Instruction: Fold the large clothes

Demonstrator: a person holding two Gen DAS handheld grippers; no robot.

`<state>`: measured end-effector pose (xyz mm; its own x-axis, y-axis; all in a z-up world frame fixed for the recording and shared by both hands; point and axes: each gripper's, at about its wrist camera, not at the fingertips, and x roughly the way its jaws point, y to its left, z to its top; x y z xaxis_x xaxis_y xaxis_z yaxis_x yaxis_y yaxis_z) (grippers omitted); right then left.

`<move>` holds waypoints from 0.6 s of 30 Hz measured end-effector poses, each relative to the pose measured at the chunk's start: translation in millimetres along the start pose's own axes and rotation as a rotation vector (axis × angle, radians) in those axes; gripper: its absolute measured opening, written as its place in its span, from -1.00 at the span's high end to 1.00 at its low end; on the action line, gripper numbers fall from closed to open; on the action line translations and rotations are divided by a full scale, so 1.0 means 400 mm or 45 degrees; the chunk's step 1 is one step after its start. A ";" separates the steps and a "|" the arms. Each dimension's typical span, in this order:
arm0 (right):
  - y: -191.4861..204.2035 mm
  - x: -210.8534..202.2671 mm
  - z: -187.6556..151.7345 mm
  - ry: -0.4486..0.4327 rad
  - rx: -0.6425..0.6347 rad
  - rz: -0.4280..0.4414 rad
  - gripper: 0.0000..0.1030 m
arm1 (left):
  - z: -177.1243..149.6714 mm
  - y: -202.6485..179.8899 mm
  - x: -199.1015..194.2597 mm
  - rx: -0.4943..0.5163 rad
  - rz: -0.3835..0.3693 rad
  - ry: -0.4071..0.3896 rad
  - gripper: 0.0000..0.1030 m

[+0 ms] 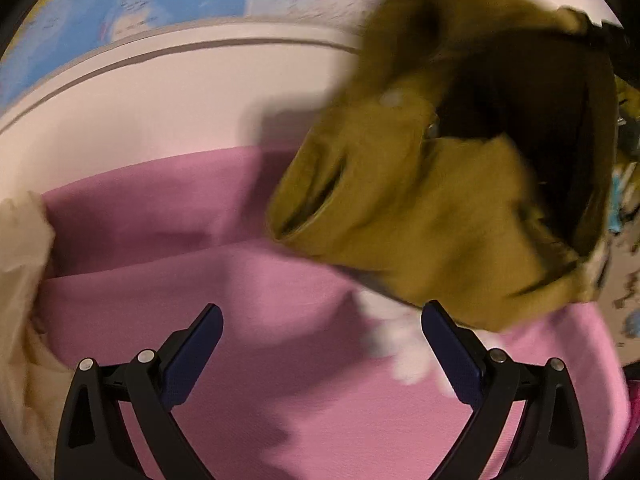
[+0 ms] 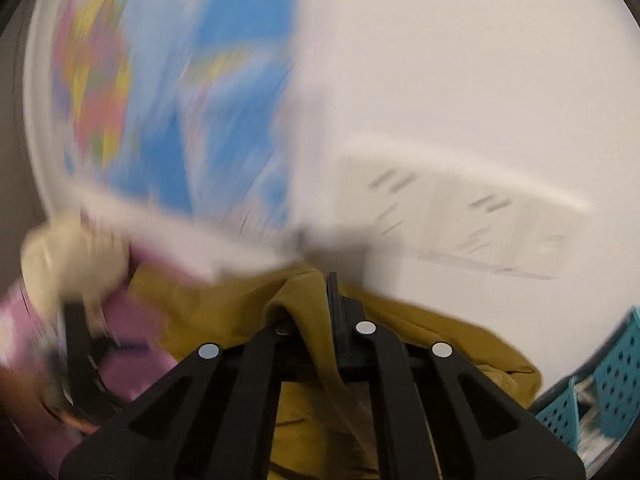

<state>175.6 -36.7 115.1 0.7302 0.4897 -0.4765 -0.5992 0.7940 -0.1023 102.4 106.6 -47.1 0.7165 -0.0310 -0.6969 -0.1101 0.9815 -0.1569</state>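
Covering most of the surface, a wide pink cloth sheet (image 1: 280, 280) lies under a bulky mustard-yellow jacket (image 1: 420, 200), hanging bunched in the air and, I'd judge, wholly unfolded. The right gripper (image 2: 320, 304) is clamped on its fabric; the left gripper (image 1: 322, 344) gapes empty.

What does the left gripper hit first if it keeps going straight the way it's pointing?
Probably the pink fabric: it fills the space ahead of the open left gripper. The lifted mustard garment hangs up and to the right, likely off that line, though blur makes depth uncertain.
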 end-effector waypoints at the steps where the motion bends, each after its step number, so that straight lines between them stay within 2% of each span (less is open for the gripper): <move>1: -0.024 -0.039 0.015 -0.036 0.036 -0.007 0.96 | 0.000 -0.010 -0.008 0.002 -0.053 -0.016 -0.87; 3: -0.059 -0.098 0.032 -0.091 0.081 -0.043 0.96 | -0.001 -0.041 -0.019 0.054 -0.143 -0.045 -0.87; 6: -0.114 -0.186 0.041 -0.163 0.161 -0.047 0.96 | -0.005 -0.090 -0.005 0.140 -0.113 -0.055 -0.87; 8: -0.146 -0.229 0.038 -0.194 0.208 -0.025 0.96 | 0.000 -0.094 0.015 0.116 -0.164 -0.036 -0.87; 11: -0.155 -0.270 0.040 -0.210 0.224 -0.046 0.96 | -0.005 -0.138 0.018 0.114 -0.218 -0.080 -0.87; 14: -0.156 -0.295 0.034 -0.220 0.252 -0.031 0.96 | -0.031 -0.220 0.029 0.243 -0.219 -0.103 -0.86; 15: -0.150 -0.292 0.031 -0.223 0.249 -0.035 0.96 | -0.032 -0.237 0.045 0.276 -0.216 -0.085 -0.73; 16: -0.153 -0.315 0.029 -0.232 0.242 -0.042 0.96 | -0.030 -0.249 0.062 0.291 -0.218 -0.044 -0.31; 17: -0.151 -0.328 0.027 -0.237 0.239 -0.048 0.96 | -0.021 -0.253 0.083 0.278 -0.215 -0.011 -0.02; 18: -0.153 -0.344 0.028 -0.244 0.244 -0.052 0.96 | -0.007 -0.244 0.107 0.230 -0.238 0.028 0.57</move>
<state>115.4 -148.7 196.6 0.8121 0.5008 -0.2996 -0.5085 0.8591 0.0578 142.0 8.9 -63.5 0.6976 -0.2171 -0.6828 0.1490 0.9761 -0.1582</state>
